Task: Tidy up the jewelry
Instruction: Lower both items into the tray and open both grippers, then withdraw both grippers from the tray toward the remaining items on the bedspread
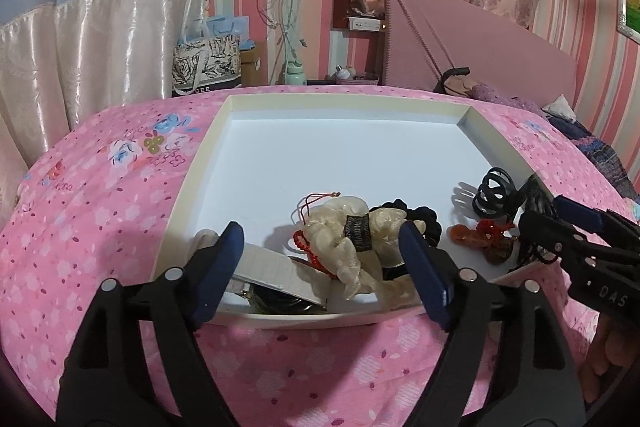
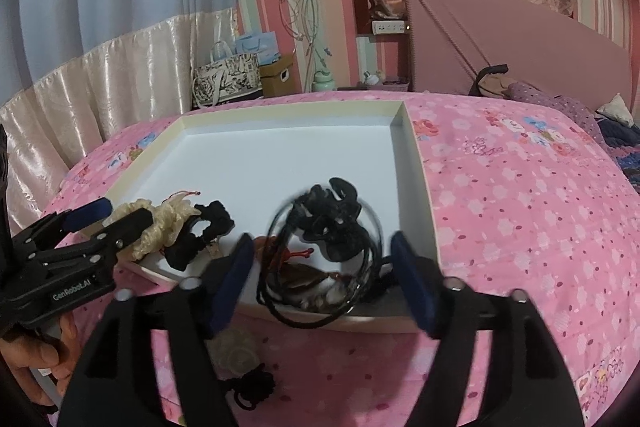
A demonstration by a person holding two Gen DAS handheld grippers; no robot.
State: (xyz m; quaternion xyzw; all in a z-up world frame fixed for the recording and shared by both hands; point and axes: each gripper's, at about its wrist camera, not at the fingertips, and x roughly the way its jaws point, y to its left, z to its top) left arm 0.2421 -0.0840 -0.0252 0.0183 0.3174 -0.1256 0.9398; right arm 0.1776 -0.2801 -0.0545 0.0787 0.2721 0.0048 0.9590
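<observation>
A shallow white tray (image 1: 208, 151) lies on the pink flowered bedspread. In its near part a cream scrunchie (image 1: 352, 239) with a black label rests beside a black scrunchie (image 1: 420, 213) and a red cord bracelet (image 1: 306, 247). My left gripper (image 1: 320, 259) is open, its blue pads on either side of the cream scrunchie and clear of it. A black hair claw (image 2: 332, 219) tangled in black cord lies in the tray's right corner, slightly blurred. My right gripper (image 2: 322, 261) is open around it without touching. A red beaded piece (image 1: 480, 233) sits nearby.
A white card-like piece (image 1: 272, 271) lies at the tray's near left. On the bedspread below the tray sit a cream flower piece (image 2: 236, 349) and a black knotted item (image 2: 256, 387). A bed headboard (image 2: 500, 39), curtains and bags stand beyond. A hand (image 2: 32, 363) holds the left gripper.
</observation>
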